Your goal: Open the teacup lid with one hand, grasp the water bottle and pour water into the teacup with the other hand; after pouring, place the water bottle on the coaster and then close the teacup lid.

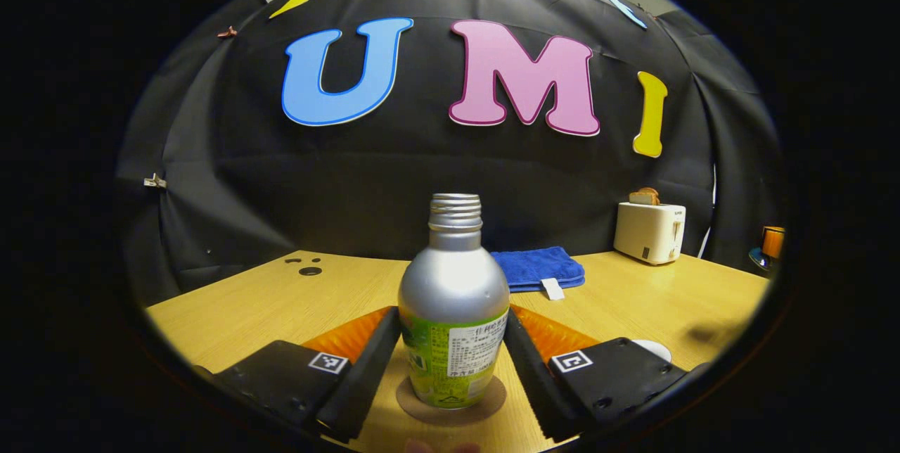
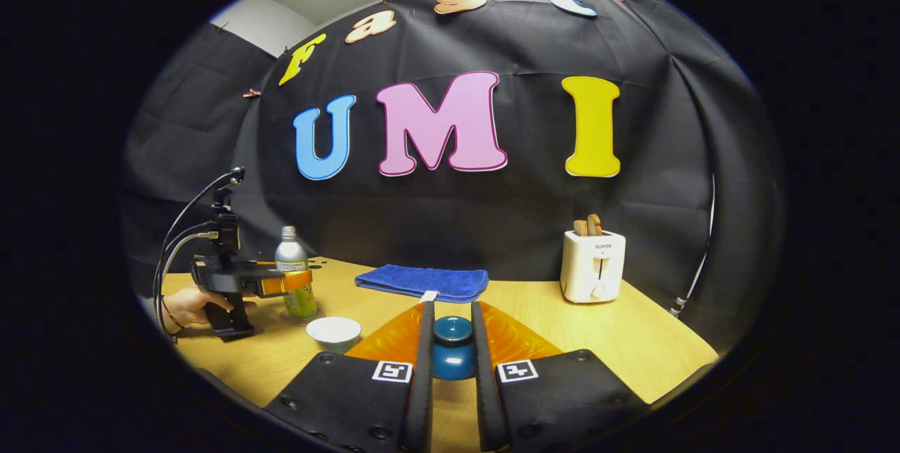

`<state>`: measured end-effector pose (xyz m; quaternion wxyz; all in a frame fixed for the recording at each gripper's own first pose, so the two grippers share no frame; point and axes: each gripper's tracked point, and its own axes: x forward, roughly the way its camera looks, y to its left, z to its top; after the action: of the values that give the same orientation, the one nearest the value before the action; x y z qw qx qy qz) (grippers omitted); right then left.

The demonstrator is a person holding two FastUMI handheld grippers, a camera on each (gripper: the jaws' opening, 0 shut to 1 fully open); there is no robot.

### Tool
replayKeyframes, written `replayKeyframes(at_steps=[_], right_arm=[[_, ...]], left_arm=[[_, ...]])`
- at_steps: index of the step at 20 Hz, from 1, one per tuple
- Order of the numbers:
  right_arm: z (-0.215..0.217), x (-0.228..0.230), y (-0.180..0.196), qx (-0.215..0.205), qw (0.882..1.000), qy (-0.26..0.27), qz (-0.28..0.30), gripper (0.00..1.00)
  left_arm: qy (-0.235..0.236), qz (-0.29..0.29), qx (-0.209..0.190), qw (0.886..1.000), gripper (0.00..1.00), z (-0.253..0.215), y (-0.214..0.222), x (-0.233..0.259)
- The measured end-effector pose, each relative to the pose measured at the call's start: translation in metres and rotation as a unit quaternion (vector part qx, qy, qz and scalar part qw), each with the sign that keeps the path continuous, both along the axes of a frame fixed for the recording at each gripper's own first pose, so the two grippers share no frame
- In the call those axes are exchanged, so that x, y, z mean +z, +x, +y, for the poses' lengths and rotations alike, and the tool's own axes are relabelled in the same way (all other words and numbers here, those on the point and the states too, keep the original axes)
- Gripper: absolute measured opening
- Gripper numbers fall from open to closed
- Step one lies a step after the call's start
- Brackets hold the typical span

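Right tongs (image 2: pixel 451 361) grip the teacup lid (image 2: pixel 453 349) — left tongs (image 1: pixel 452 358) flank the bottle (image 1: pixel 453 312), contact unclear, coaster (image 1: pixel 451 400) half-hidden.

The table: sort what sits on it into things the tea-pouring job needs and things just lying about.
Needed:
water bottle on its coaster
white teacup
blue teacup lid, held by the right gripper
left gripper, around the bottle

Lying about:
blue towel
toaster with toast

Matt metal water bottle (image 1: pixel 453 298), glossy, probably ceramic lid (image 2: pixel 452 330), wood-grain table (image 1: pixel 267 305).
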<state>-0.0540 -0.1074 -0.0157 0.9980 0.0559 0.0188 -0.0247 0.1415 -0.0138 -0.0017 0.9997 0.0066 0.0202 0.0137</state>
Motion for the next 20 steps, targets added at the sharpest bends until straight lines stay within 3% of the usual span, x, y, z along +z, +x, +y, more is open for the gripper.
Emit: replayKeyframes(at_steps=[1, 2, 7, 8, 9, 14, 20], right_arm=[[0.002, 0.0, 0.0, 0.003, 1.0, 0.002, 0.0, 0.24], [0.005, 0.0, 0.001, 0.006, 1.0, 0.005, -0.001, 0.29], [0.043, 0.004, 0.007, 0.036, 0.999, 0.013, -0.007, 0.29], [0.054, 0.0, 0.012, 0.044, 0.999, 0.013, -0.002, 0.24], [0.065, -0.002, 0.018, 0.055, 0.998, 0.014, 0.005, 0.29], [0.128, -0.012, 0.057, 0.104, 0.993, 0.05, 0.029, 0.29], [0.165, -0.045, 0.093, 0.11, 0.99, 0.04, 0.082, 0.29]], left_arm=[[0.0, 0.003, 0.001, 1.0, 0.96, 0.001, -0.003, 0.001], [0.001, 0.01, 0.004, 1.0, 0.96, 0.002, -0.009, 0.001], [0.003, 0.023, 0.006, 1.0, 0.96, 0.01, -0.043, 0.003], [0.012, 0.018, 0.01, 1.0, 0.96, 0.014, -0.049, 0.006], [0.02, 0.014, 0.013, 1.0, 0.96, 0.018, -0.056, 0.008], [0.003, 0.019, 0.005, 1.0, 0.96, 0.025, -0.072, -0.002], [0.017, 0.031, 0.031, 0.999, 0.97, 0.051, -0.081, -0.02]])
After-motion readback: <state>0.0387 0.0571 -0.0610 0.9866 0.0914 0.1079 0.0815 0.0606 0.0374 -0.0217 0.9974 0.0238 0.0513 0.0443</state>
